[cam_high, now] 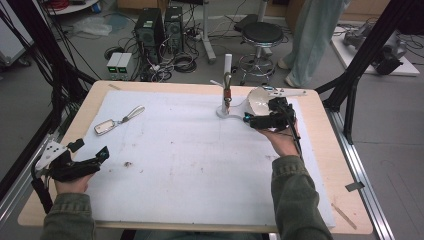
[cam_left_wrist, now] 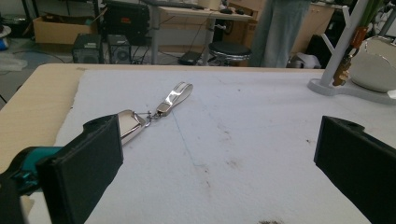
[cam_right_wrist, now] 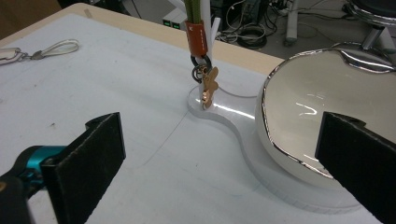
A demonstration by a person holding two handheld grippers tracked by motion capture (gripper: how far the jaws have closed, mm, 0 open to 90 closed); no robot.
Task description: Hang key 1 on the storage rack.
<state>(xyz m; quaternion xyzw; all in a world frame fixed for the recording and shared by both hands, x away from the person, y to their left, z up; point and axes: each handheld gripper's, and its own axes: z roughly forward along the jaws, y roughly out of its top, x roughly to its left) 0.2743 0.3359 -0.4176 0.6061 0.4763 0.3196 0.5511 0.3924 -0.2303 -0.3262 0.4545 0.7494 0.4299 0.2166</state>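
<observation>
A silver keychain (cam_high: 119,119) with a flat tag and a loop lies on the white mat (cam_high: 190,165) at the far left. In the left gripper view, the keychain (cam_left_wrist: 156,109) lies ahead of the left jaw. My left gripper (cam_high: 90,149) rests at the table's left edge, open and holding nothing. A white branched stand (cam_high: 227,75) at the back carries an orange tag (cam_right_wrist: 196,37) with a gold key (cam_right_wrist: 208,88) hanging from it. A shiny white bowl (cam_right_wrist: 317,102) sits on the stand's base. My right gripper (cam_high: 257,117) hovers just in front of the bowl, open and holding nothing.
The wooden table (cam_high: 330,150) shows bare around the mat. A small dark speck (cam_high: 128,163) lies on the mat near my left gripper. Beyond the table are computer towers (cam_high: 159,27), cables, a stool (cam_high: 261,37) and a standing person's legs (cam_high: 310,40).
</observation>
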